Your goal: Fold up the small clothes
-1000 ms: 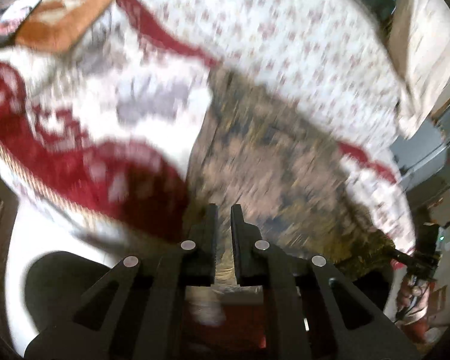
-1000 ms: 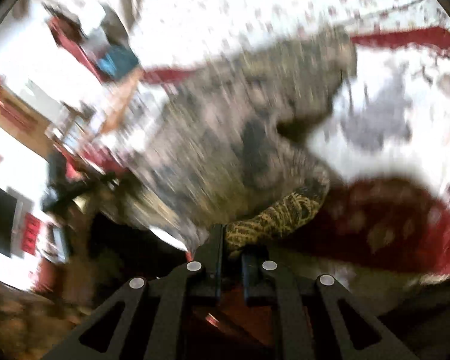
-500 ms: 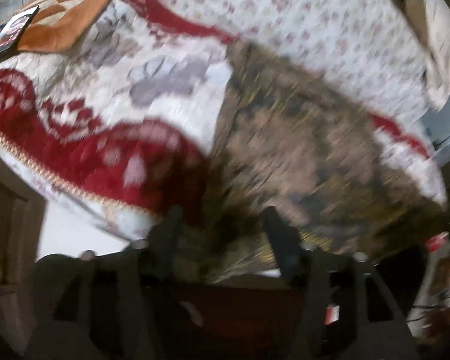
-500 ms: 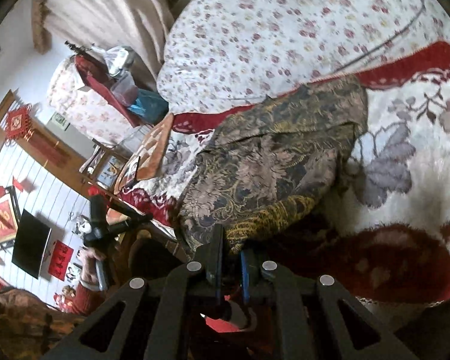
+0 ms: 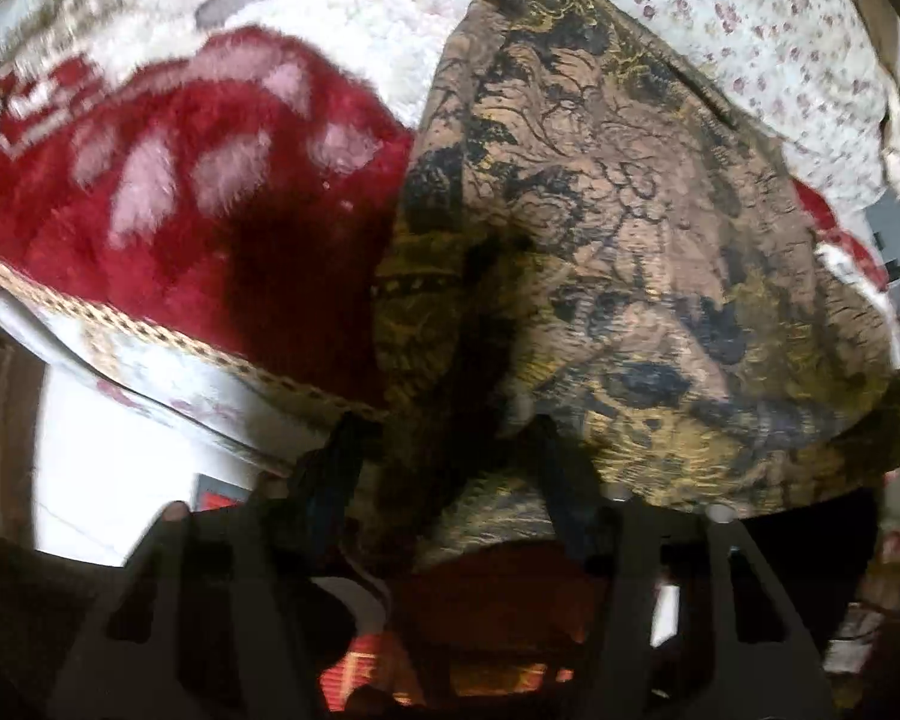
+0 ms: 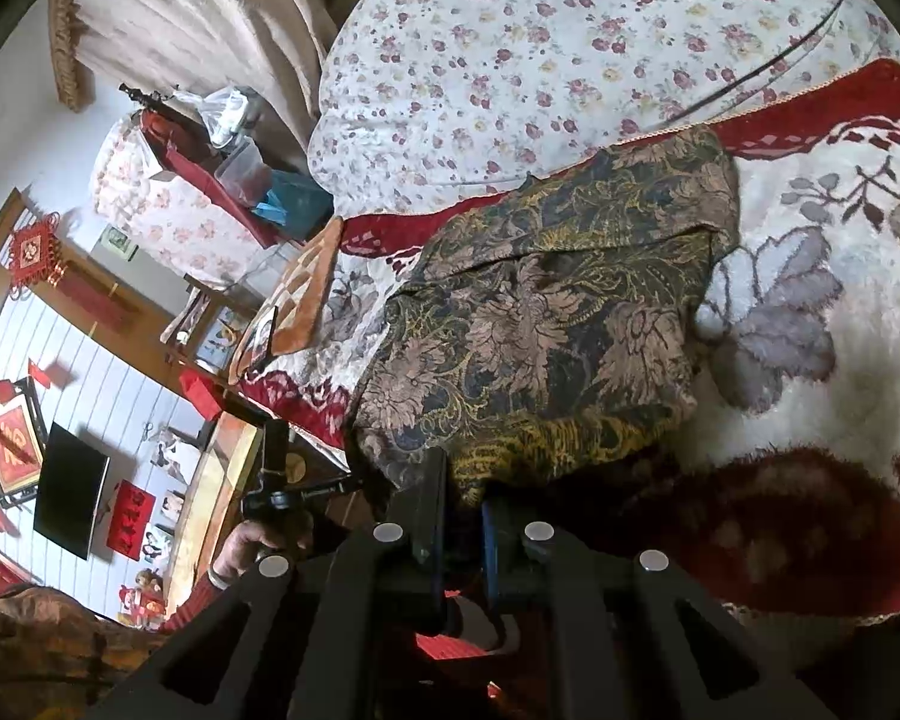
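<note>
My left gripper (image 5: 444, 450) stands wide open, the brocade garment (image 5: 618, 228) bunched between its fingers and spreading toward one o'clock over the red-and-white blanket (image 5: 168, 180). My right gripper (image 6: 459, 492) is nearly closed, pinching the garment's (image 6: 546, 336) hem at twelve o'clock.

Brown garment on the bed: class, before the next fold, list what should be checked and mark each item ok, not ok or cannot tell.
1. Right gripper clamped on the garment hem: ok, jaws nearly shut with cloth between.
2. Left gripper holding cloth: not ok, jaws wide apart around the near edge.
3. Garment flat: not ok, creased, with one layer already doubled over.
4. Garment fully on the blanket: not ok, near edge hangs past it.
5. Garment clear of the cushion: ok.
6. Cloth trapped under the garment: cannot tell.
</note>
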The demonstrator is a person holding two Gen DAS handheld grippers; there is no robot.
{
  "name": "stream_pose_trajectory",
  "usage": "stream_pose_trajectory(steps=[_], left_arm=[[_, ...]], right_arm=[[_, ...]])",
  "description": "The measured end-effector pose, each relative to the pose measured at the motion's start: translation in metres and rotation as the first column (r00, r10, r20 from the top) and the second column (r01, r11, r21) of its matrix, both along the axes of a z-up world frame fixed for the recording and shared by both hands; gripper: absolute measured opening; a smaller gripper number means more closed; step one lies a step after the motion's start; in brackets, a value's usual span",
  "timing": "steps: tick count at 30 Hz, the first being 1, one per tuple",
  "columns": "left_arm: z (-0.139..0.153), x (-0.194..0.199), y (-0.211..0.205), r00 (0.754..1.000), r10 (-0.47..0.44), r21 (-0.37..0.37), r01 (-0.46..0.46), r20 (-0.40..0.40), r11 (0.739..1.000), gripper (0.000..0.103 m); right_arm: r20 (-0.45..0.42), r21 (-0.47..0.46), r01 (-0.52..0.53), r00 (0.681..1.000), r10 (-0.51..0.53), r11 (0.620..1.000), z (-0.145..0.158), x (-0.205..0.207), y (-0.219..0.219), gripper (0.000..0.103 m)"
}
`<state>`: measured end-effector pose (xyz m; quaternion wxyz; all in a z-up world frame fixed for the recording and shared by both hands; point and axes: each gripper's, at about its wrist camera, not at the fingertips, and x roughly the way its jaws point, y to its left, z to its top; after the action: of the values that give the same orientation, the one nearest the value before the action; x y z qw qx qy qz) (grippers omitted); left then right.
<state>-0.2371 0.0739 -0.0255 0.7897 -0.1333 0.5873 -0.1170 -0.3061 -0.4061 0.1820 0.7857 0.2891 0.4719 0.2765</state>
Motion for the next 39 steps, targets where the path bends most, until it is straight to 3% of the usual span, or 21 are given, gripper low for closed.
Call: stream_pose_trajectory(steps=[2,3,4,9,14,19,24,30,34,39], left_arm=[[0.002,-0.001,0.003,1.000,-0.007,-0.019,0.007,-0.006,1.000,0.029],[0.004,-0.004,0.003,1.000,-0.015,-0.012,0.015,-0.002,1.000,0.013],[0.007,-0.007,0.004,1.000,-0.024,-0.016,0.024,0.006,1.000,0.003],[0.048,-0.021,0.009,0.993,-0.055,-0.052,0.061,0.105,0.997,0.004],[0.098,-0.027,0.035,0.978,-0.005,-0.144,0.036,0.209,0.989,0.004],[0.155,-0.019,0.046,0.935,0.054,-0.232,0.030,0.350,0.972,0.004],[0.192,0.021,0.035,0.896,0.054,-0.281,0.081,0.440,0.956,0.004],[0.211,0.085,0.014,0.870,0.046,-0.279,0.108,0.492,0.954,0.004],[0.205,0.139,0.000,0.881,0.033,-0.259,0.103,0.471,0.960,0.004],[0.178,0.208,-0.020,0.912,0.022,-0.250,0.089,0.409,0.964,0.004]], right_arm=[[-0.003,0.002,0.009,1.000,-0.009,1.000,-0.002,0.000,-0.001,0.008],[-0.003,0.003,0.013,1.000,-0.013,1.000,-0.002,0.000,-0.001,0.008],[-0.003,0.005,0.013,1.000,-0.013,1.000,-0.002,0.001,-0.001,0.008],[0.032,0.001,-0.004,0.999,0.004,1.000,0.011,-0.002,0.000,0.008],[0.084,0.048,0.018,0.996,-0.022,0.999,0.029,-0.009,-0.010,0.008],[0.134,0.124,0.053,0.989,-0.069,0.991,0.049,-0.011,-0.018,0.008],[0.207,0.187,0.105,0.968,-0.144,0.977,0.068,0.003,-0.030,0.008],[0.245,0.195,0.167,0.946,-0.213,0.966,0.077,0.059,-0.045,0.008],[0.211,0.137,0.209,0.949,-0.235,0.968,0.063,0.117,-0.052,0.008],[0.123,0.083,0.269,0.953,-0.278,0.959,0.021,0.191,-0.068,0.008]])
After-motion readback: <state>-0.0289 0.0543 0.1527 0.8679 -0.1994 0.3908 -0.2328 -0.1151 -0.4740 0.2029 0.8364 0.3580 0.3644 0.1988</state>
